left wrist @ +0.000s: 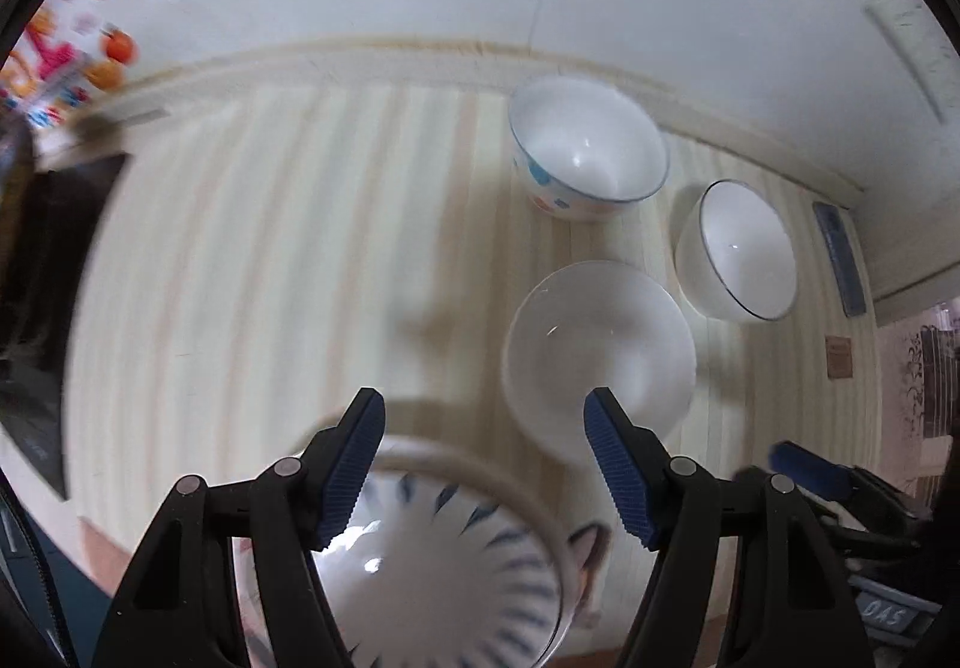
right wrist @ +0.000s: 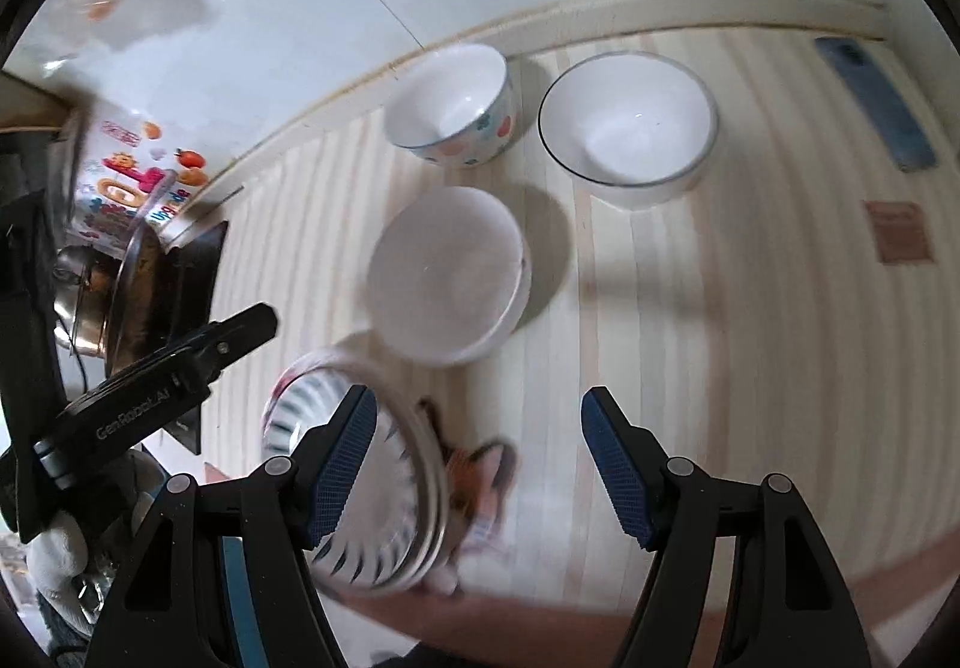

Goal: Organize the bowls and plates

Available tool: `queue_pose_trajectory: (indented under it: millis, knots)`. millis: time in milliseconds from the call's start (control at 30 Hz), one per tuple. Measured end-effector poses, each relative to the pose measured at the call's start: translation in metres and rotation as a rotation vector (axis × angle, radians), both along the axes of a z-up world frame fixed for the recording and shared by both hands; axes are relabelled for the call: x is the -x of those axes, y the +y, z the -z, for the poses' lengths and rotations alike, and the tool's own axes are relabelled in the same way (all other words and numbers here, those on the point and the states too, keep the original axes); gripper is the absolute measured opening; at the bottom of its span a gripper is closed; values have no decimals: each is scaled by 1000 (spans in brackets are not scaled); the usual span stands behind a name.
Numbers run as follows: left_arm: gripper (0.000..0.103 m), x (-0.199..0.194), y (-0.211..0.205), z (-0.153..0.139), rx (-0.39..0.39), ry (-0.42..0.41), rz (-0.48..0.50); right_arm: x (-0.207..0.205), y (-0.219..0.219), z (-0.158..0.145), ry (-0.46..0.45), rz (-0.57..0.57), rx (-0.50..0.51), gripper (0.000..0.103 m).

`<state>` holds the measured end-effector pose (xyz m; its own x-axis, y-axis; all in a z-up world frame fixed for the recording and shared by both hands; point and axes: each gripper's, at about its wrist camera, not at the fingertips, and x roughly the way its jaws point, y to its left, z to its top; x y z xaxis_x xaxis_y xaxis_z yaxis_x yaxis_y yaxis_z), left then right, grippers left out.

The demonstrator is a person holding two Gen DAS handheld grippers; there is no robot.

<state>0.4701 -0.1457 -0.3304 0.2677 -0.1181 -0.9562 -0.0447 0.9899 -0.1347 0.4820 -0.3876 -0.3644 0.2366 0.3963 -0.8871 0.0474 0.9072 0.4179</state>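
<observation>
Both tongs stand open, gripping nothing. The left gripper (left wrist: 485,422) hangs directly over the blue-striped bowl (left wrist: 438,560), mouth upward; the plain white bowl (left wrist: 600,350) lies just beyond its right finger. The right gripper (right wrist: 477,419) has the same striped bowl (right wrist: 366,494) behind its left finger, the plain bowl (right wrist: 447,272) ahead. Farther out stand the dotted bowl (right wrist: 456,104) and blue-rimmed bowl (right wrist: 630,128), upright near the striped table's (right wrist: 750,338) far edge. Only the right view shows the left tongs' body, a steel pot (right wrist: 90,302) and cat picture (right wrist: 474,476).
</observation>
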Motion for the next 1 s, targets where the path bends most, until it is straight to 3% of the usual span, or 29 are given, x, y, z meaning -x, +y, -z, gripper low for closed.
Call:
queue_pose_trajectory:
  millis: [67, 167, 200, 267, 333, 633, 1000]
  knots:
    - [64, -15, -5, 18, 3, 37, 1, -21, 0, 20, 30, -8, -7, 74]
    - [45, -31, -10, 38, 16, 78, 15, -49, -3, 53, 78, -6, -42, 71]
    - [33, -37, -13, 45, 14, 91, 21, -54, -2, 60, 88, -5, -53, 67]
    - [24, -43, -17, 55, 16, 111, 36, -63, -3, 74, 98, 0, -86, 54]
    - [23, -45, -20, 61, 18, 116, 42, -71, -1, 87, 110, -1, -107, 22]
    - [21, -27, -38, 49, 11, 82, 85, -61, 0, 88, 98, 9, -91, 19]
    - [21, 39, -80, 14, 42, 36, 174, 0, -42, 44, 68, 13, -66, 19]
